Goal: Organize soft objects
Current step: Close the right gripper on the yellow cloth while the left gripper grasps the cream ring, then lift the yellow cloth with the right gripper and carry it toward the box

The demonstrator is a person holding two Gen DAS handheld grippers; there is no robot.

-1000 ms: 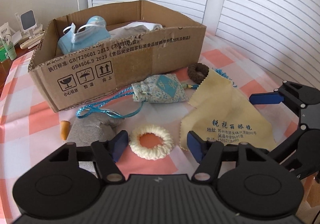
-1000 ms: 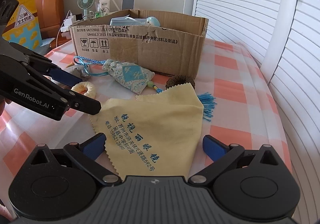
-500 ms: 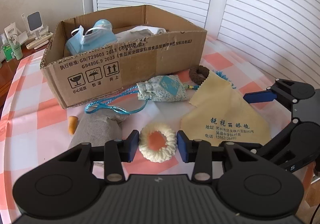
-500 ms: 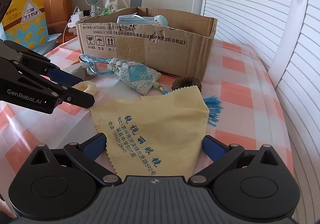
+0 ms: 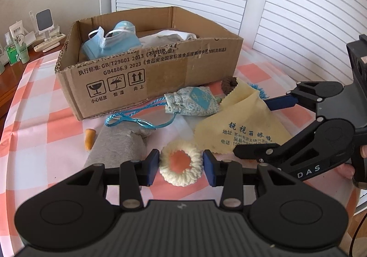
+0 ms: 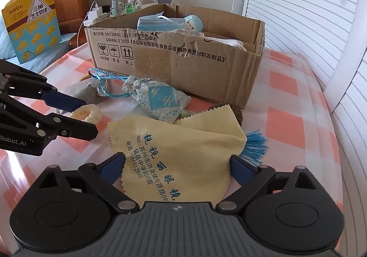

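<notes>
Now that the left tongs (image 5: 180, 166) have squeezed in from a wide spread to a narrow one, their blue pads sit against both sides of the cream ring (image 5: 181, 162) and it's caught between them, low on the checked cloth (image 5: 45, 128). A second ago that ring lay loose in a much bigger gap. Just left of those tongs lies the grey sock (image 5: 114, 149), with the orange bit (image 5: 90, 138) beside it; ahead of them is the box (image 5: 146, 77), masks and white cloth already inside. That's one piece secured, I'd say, and the lift to the box comes next.

Across to the right tongs (image 6: 177, 166): they were at full stretch, and they're closing at this moment, the yellow cloth (image 6: 174, 142) lying between the pads, which look to be just meeting its edges, no pinch yet. Ahead of them sits the pouch (image 6: 158, 100), the tassel (image 6: 253, 144) off to their right. Both hands loading at once, it seems.
</notes>
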